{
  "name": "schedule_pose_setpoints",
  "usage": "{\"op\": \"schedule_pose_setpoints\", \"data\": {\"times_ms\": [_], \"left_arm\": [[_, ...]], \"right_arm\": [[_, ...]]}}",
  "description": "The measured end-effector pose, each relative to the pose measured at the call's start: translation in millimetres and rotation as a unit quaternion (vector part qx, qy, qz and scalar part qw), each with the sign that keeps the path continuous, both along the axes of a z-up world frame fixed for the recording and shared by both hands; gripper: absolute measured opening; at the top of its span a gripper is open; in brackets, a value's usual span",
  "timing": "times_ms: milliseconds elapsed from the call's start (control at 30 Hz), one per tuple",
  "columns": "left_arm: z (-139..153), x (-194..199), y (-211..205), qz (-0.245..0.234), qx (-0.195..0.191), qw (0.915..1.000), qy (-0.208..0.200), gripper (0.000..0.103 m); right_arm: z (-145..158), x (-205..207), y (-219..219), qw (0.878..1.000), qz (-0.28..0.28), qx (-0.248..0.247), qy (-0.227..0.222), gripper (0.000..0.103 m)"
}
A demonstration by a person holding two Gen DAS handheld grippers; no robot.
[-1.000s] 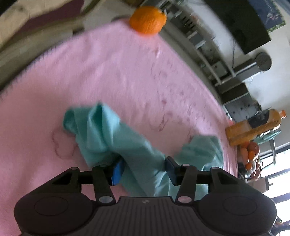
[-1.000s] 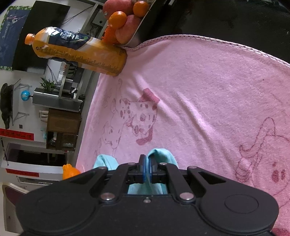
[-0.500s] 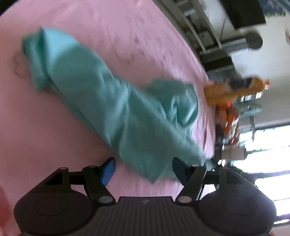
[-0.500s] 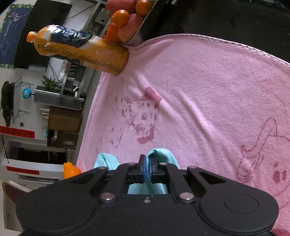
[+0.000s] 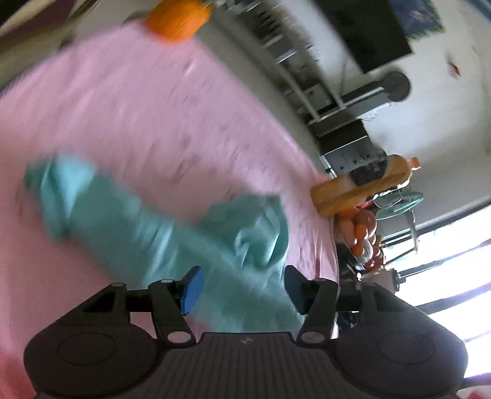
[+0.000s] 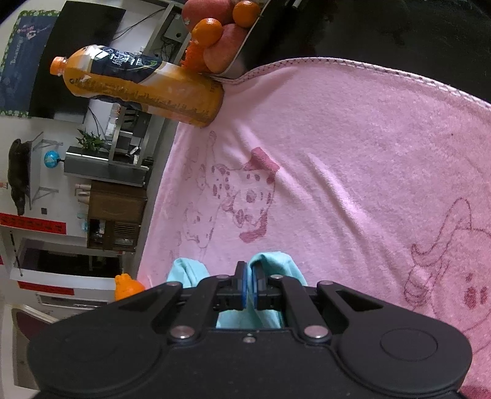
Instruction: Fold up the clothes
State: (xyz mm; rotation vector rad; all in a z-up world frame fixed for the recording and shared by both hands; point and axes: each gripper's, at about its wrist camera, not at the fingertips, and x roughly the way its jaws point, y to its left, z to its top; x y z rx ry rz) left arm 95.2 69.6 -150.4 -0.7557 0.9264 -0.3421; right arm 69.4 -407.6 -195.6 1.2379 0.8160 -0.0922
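Note:
A teal garment [image 5: 138, 227] lies in a rumpled, stretched band across the pink blanket [image 5: 138, 116]. My left gripper [image 5: 242, 285] hovers over its near part. The jaws stand apart and are closing, with cloth under the gap and neither pad pressing on it. The left wrist view is blurred by motion. In the right wrist view my right gripper [image 6: 249, 282] is shut on an edge of the teal garment [image 6: 276, 261], which bulges out on either side of the blue pads. It rests low over the pink blanket [image 6: 337, 168].
An orange juice bottle [image 6: 147, 89] lies at the blanket's far edge beside a bowl of fruit [image 6: 221, 40]; both also show in the left wrist view, the bottle [image 5: 362, 187] at right. A small orange fruit [image 5: 175, 18] sits at the blanket's far corner. Shelves and furniture stand beyond.
The left gripper let go of the teal garment, its jaws spread, and it rose and swung back over the cloth. The right gripper kept still, shut on the garment.

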Motion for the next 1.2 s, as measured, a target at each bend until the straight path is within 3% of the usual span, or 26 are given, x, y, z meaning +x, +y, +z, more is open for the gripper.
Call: {"op": "schedule_pose_setpoints", "data": {"times_ms": [67,167,267,333,400,533,600,633,667,700,767,900,1033,1200], "left_arm": [[6,26,-13,-0.013,0.031,0.9994,-0.007,0.059],[-2,57,-26,-0.027,0.047,0.9981,0.028,0.055],[8,41,-32,-0.069,0.04,0.9967,0.012,0.056],[14,19,-37,-0.087,0.065,0.994,0.012,0.056],[9,4,-33,-0.076,0.075,0.9939,0.027,0.055],[-16,13,-19,-0.028,0.06,0.9937,0.09,0.051],[-27,23,-17,-0.012,0.053,0.9914,0.119,0.041],[-30,27,-18,-0.009,0.055,0.9902,0.128,0.028],[-33,31,-20,-0.006,0.057,0.989,0.136,0.003],[-35,32,-21,-0.005,0.061,0.9882,0.14,0.0],[-32,31,-23,0.001,0.071,0.988,0.137,0.0],[-5,33,-32,0.002,0.103,0.9905,0.091,0.0],[17,59,-47,-0.001,0.117,0.9917,0.053,0.0],[1,106,-71,-0.025,0.165,0.9826,0.08,0.0]], "right_arm": [[1,1,2,1.0,0.003,-0.003,-0.001,0.006],[3,3,4,1.0,0.005,-0.011,-0.001,0.006],[3,3,4,1.0,0.004,-0.01,-0.002,0.006],[4,3,4,1.0,0.003,-0.009,-0.003,0.006],[3,3,4,1.0,0.005,-0.003,-0.004,0.006],[5,5,8,1.0,0.016,0.0,-0.012,0.006],[6,4,9,1.0,0.018,-0.002,-0.014,0.006],[7,4,10,1.0,0.019,-0.003,-0.014,0.006],[6,4,9,1.0,0.017,-0.002,-0.014,0.006],[5,3,7,1.0,0.014,0.001,-0.013,0.006],[5,2,6,1.0,0.012,0.004,-0.013,0.006],[6,2,6,1.0,0.013,0.006,-0.016,0.006],[6,2,7,1.0,0.014,0.008,-0.02,0.006],[5,4,7,1.0,0.011,0.004,-0.014,0.006]]}}
